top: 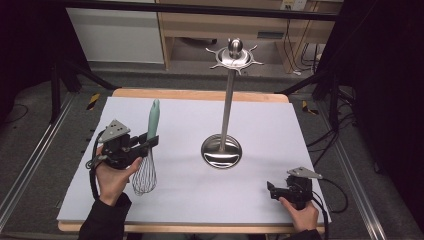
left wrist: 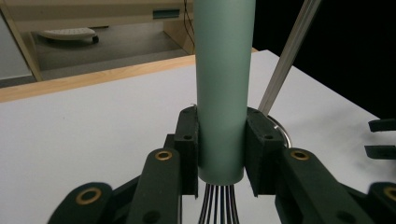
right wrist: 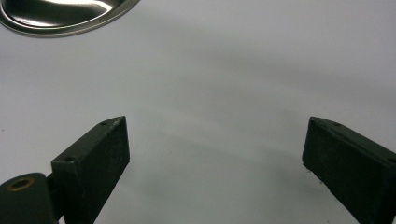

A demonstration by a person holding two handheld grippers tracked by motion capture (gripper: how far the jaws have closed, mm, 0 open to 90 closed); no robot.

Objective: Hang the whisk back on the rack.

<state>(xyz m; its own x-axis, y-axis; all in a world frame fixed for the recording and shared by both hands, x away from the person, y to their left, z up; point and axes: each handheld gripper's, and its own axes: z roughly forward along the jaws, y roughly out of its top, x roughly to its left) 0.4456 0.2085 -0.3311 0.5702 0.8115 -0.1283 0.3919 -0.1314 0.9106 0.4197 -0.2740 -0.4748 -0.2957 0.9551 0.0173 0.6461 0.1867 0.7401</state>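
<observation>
Pale green handle of a whisk clamped between the 2 jaws of the left gripper, grip taken low on the handle, just above where the wires fan out. Held upright in the high view, handle tip up, wire balloon hanging down and close to or touching the white table sheet; contact not clear. Probably gripped low so as to leave the upper end free for hanging.

Steel utensil stand planted at mid-table, round base flat on the sheet, slim pole rising to a crown of hooks at the top. Hooks bare as far as can be seen. Whisk well apart from the stand, to its left.

Right gripper spread wide, grasping nothing, jaws aimed low over bare sheet toward the edge of the base. Parked near the front right corner, likely kept clear, or ready to steady the stand.
</observation>
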